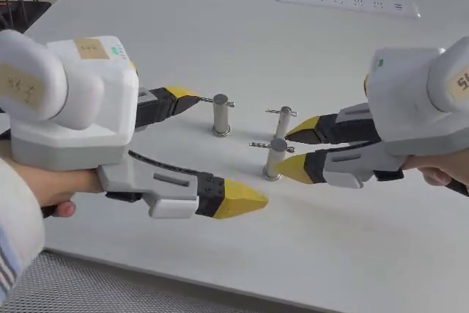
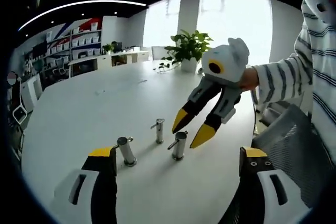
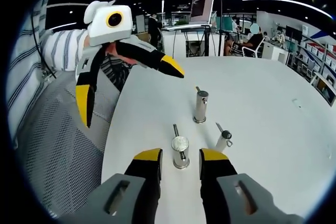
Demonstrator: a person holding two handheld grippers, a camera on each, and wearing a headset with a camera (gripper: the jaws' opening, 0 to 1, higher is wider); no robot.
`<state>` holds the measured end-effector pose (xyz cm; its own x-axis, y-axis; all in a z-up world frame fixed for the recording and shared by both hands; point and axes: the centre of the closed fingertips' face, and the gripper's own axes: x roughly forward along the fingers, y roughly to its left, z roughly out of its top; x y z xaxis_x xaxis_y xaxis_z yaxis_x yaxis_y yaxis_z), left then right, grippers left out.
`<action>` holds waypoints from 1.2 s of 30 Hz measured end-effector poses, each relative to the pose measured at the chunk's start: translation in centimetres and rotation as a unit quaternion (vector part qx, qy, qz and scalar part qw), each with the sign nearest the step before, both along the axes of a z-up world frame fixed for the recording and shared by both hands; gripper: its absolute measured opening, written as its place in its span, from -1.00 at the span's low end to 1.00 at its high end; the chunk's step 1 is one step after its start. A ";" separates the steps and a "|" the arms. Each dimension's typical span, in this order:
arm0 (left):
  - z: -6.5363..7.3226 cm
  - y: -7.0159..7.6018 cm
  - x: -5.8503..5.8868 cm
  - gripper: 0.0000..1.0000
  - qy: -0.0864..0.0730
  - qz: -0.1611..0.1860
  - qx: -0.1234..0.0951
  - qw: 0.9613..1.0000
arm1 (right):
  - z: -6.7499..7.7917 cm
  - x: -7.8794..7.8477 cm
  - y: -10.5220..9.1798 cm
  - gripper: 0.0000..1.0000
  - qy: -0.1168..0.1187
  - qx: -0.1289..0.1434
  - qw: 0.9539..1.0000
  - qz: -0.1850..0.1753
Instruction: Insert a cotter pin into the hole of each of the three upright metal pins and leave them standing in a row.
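Observation:
Three short metal pins stand upright on the white table (image 1: 146, 254), each with a thin cotter pin through its top. The left pin (image 1: 221, 115) (image 2: 126, 151) (image 3: 200, 106) stands just off the far jaw of my left gripper (image 1: 218, 146) (image 2: 178, 152) (image 3: 131, 96), which is wide open and holds nothing. The back pin (image 1: 283, 113) (image 2: 159, 130) (image 3: 223, 140) stands behind the near pin (image 1: 275, 159) (image 2: 179, 145) (image 3: 180, 150). My right gripper (image 1: 286, 152) (image 2: 186, 136) (image 3: 180, 154) is open, its yellow tips either side of the near pin with small gaps.
A white power strip (image 1: 348, 1) lies at the far side of the table. The table's near edge runs below the left gripper, with a grey mesh chair (image 1: 88, 284) beyond it. A potted plant (image 2: 188, 51) stands at the table's far end.

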<state>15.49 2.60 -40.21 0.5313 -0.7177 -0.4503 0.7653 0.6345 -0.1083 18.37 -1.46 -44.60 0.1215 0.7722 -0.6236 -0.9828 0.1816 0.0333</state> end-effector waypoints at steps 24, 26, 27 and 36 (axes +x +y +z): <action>-2.0 -0.2 -2.9 0.98 0.040 -0.006 0.020 0.999 | -1.5 0.3 1.2 -0.80 0.010 -0.005 1.000 0.001; -2.1 -0.2 -3.0 0.98 0.040 -0.005 0.021 0.999 | -1.5 0.3 1.2 -0.80 0.011 -0.004 1.000 0.001; -2.1 -0.2 -3.0 0.98 0.041 -0.004 0.023 0.999 | -1.5 0.2 1.2 -0.81 0.011 -0.004 1.000 0.002; -2.3 0.1 -3.3 0.98 0.044 0.004 0.024 0.999 | -1.4 0.3 1.1 -0.83 -0.003 -0.007 1.000 0.006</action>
<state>12.23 2.65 -42.47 0.4938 -0.6891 -0.5303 0.7484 0.6474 -0.1443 18.66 -0.37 -46.01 0.1154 0.7652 -0.6333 -0.9852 0.1697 0.0255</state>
